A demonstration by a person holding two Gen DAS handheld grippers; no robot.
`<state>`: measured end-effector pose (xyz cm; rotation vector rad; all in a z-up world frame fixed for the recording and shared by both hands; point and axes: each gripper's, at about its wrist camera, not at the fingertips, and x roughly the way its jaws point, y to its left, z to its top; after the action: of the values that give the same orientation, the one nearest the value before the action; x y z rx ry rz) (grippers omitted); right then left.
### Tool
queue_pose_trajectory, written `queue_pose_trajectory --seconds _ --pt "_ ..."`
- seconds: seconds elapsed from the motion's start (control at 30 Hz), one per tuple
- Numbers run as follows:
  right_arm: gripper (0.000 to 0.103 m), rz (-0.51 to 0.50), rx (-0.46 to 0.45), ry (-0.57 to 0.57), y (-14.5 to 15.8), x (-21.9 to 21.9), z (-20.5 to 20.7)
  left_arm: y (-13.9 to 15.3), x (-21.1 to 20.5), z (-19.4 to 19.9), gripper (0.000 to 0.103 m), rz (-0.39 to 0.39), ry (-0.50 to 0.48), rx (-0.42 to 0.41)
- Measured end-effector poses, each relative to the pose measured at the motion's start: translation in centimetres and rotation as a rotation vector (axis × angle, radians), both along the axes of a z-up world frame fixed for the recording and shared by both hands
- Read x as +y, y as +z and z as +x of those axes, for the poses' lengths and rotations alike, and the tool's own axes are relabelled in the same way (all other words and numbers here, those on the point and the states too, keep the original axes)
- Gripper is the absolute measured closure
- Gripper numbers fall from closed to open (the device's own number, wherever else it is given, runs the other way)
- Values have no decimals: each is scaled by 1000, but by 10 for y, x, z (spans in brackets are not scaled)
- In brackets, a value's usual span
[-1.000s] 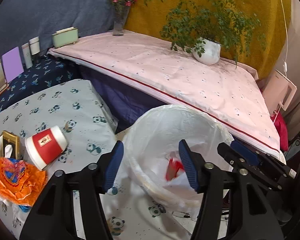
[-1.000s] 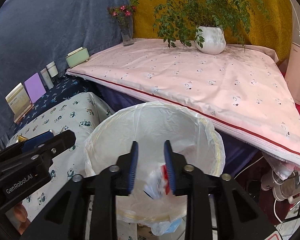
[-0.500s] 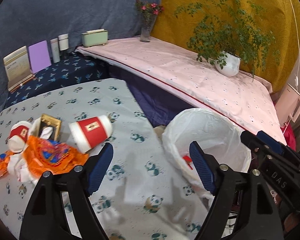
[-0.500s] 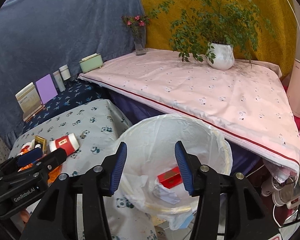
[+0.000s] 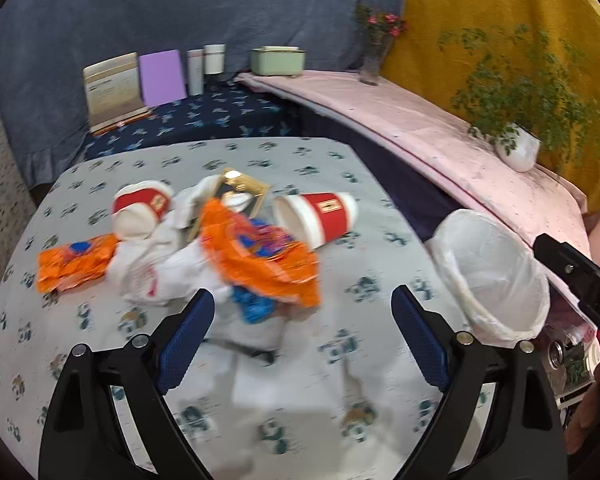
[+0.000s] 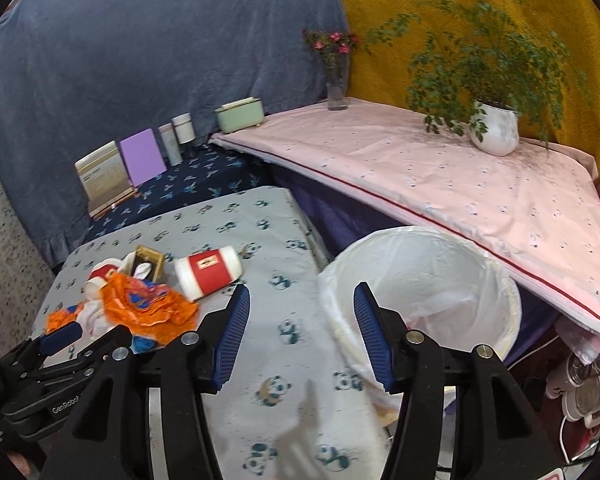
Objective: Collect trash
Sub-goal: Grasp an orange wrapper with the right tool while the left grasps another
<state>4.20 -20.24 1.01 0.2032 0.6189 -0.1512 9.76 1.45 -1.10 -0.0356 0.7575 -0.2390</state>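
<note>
A pile of trash lies on the panda-print table (image 5: pixel 340 168): an orange wrapper (image 5: pixel 260 260), a second orange wrapper (image 5: pixel 74 264), white crumpled paper (image 5: pixel 156 268), a gold-edged box (image 5: pixel 240 192) and two red-and-white paper cups (image 5: pixel 320 216) (image 5: pixel 140 208) on their sides. My left gripper (image 5: pixel 302 332) is open and empty just in front of the pile. The white-lined trash bin (image 6: pixel 420 280) stands off the table's right edge. My right gripper (image 6: pixel 300 336) is open and empty, over the table edge beside the bin. The pile also shows in the right wrist view (image 6: pixel 148 304).
A pink-covered shelf (image 6: pixel 440 176) holds a potted plant (image 6: pixel 494 128), a flower vase (image 6: pixel 336 88) and a green box (image 6: pixel 240 114). Cards and small jars (image 6: pixel 140 156) stand on the dark blue surface behind the table. Power plugs (image 6: pixel 580 392) lie low at right.
Both grippers have drawn back from the bin and swung left toward the table. The right gripper opened and dropped the red piece in the bin. The left gripper now faces the trash pile.
</note>
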Motion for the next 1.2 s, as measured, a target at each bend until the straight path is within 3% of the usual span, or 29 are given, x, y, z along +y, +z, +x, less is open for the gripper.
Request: queue_pose_trajectory --seconds 0.37,0.73,1.2 --pt "50 1 29 134 -7 70 13 -16 95 0 15 3 189 55" --pt "50 -18 59 253 -19 135 35 -28 163 10 10 -13 323 100" --pt "50 -41 88 331 -30 185 84 -45 241 59 10 -88 461 164"
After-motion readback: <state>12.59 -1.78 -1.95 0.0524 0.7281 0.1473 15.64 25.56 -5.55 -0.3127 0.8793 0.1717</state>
